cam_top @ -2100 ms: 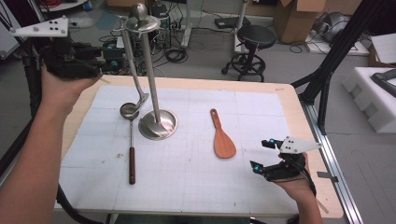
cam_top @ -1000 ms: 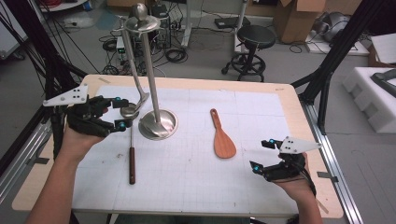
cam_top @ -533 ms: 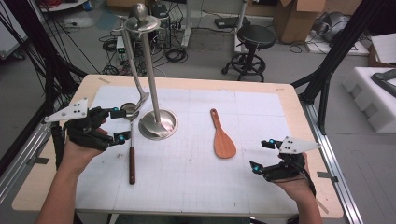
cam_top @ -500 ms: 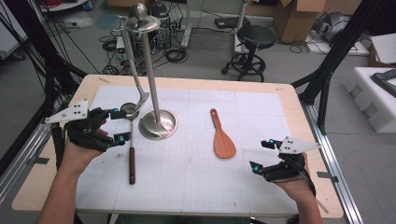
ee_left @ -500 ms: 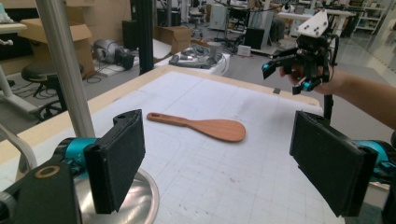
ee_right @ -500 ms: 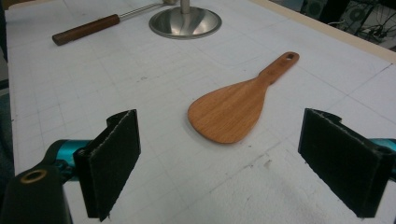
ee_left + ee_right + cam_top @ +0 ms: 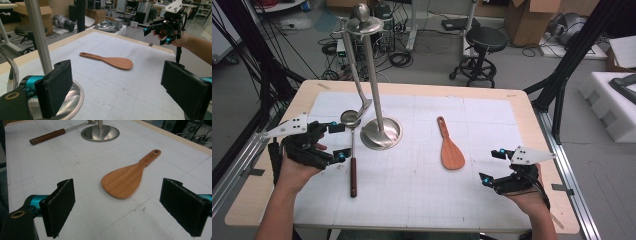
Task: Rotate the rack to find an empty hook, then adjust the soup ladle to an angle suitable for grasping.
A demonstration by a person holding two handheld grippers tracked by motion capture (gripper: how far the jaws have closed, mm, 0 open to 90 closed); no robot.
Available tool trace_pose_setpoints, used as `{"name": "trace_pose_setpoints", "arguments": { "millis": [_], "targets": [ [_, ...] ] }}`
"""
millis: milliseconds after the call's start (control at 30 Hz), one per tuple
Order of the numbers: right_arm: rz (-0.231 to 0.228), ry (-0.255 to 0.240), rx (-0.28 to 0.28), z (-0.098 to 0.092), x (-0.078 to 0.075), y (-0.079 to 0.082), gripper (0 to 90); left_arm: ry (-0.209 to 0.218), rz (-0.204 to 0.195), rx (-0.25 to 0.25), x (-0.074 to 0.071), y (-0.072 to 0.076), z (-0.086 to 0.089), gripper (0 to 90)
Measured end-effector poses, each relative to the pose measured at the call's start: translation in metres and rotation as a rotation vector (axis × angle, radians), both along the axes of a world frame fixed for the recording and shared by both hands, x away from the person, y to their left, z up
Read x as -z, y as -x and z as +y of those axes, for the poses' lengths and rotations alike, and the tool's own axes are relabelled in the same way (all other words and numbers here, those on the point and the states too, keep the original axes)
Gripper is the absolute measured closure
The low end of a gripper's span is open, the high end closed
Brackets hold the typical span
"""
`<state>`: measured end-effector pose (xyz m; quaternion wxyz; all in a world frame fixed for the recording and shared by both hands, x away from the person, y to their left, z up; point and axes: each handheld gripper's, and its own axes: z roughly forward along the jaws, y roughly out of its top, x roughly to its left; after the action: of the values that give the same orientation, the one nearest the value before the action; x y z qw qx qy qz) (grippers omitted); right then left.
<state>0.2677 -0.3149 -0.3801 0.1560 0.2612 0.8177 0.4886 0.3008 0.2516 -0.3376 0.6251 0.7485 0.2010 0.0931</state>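
Nearest the person, at about four o'clock on the table (image 7: 422,210), the right gripper (image 7: 493,166) rests with its jaws spread wide and nothing between them; the wooden spatula (image 7: 451,153) lies flat just ahead of it. At about nine o'clock the left gripper (image 7: 336,141) hovers with its jaws apart, and they have just been opening. No thing sits between them yet. Just beside its tips lies the ladle (image 7: 353,160), its dark wooden grip toward the person and its steel bowl at twelve o'clock, close against the round base of the metal stand (image 7: 381,133).

The ladle looks stiff and fairly light, though bowl-heavy. Its thin steel stem is likely slippery, so the wooden grip is the surer place to pinch, and a hold near its upper end should keep the bowl from tipping down.

Compared with two seconds ago, the left gripper has come down from high above the table's far left corner to the ladle's side. The right gripper, spatula, ladle and stand lie as before.
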Motion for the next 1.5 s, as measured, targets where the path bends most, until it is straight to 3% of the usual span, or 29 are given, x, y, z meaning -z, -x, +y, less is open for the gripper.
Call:
{"name": "trace_pose_setpoints", "arguments": {
  "millis": [600,1500],
  "targets": [
    [-0.001,-0.001,0.002,-0.002,0.000,0.002,11.8,-0.005,0.012,-0.020,0.005,-0.005,0.002,8.6],
    [0.000,0.005,0.002,-0.001,-0.001,0.000,11.8,-0.054,0.026,-0.048,0.011,-0.007,0.002,8.7]
  ]
}}
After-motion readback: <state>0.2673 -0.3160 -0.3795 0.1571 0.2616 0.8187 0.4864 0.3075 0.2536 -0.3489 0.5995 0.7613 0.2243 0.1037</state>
